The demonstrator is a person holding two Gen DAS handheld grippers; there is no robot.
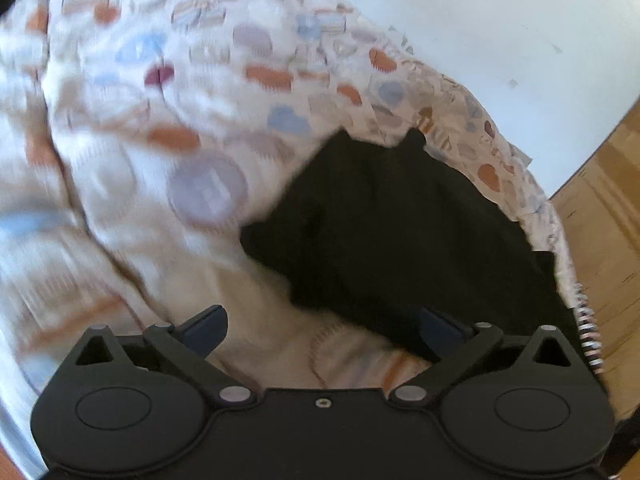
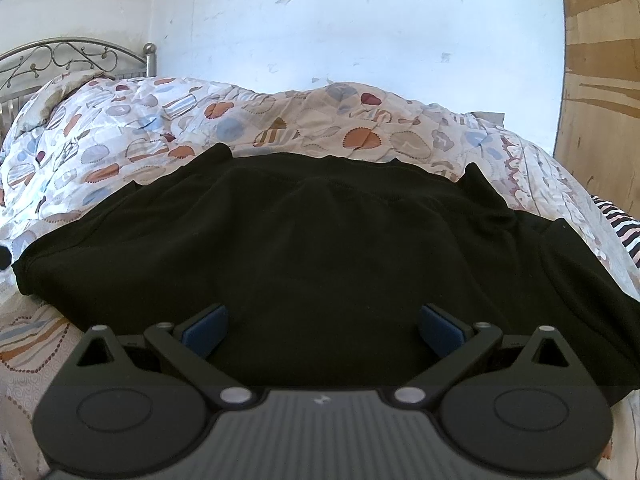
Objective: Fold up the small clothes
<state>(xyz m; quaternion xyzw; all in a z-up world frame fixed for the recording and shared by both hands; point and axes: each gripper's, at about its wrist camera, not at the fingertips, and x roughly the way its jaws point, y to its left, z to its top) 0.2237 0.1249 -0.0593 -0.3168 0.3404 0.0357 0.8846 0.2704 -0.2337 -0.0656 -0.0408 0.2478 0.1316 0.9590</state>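
A bed fills most of the room, spread with a quilted cover [image 2: 280,120] printed in orange, blue and maroon patches on a pale ground. At its head stands a metal headboard [image 2: 60,58] of scrolled ironwork topped by a round knob. Behind it rises a pale wall [image 2: 360,20], scuffed and chipped in places. Wood-grain flooring [image 1: 600,208] shows at the bedside, and a wooden panel [image 2: 600,60] stands at the right. Soft daylight falls across everything.
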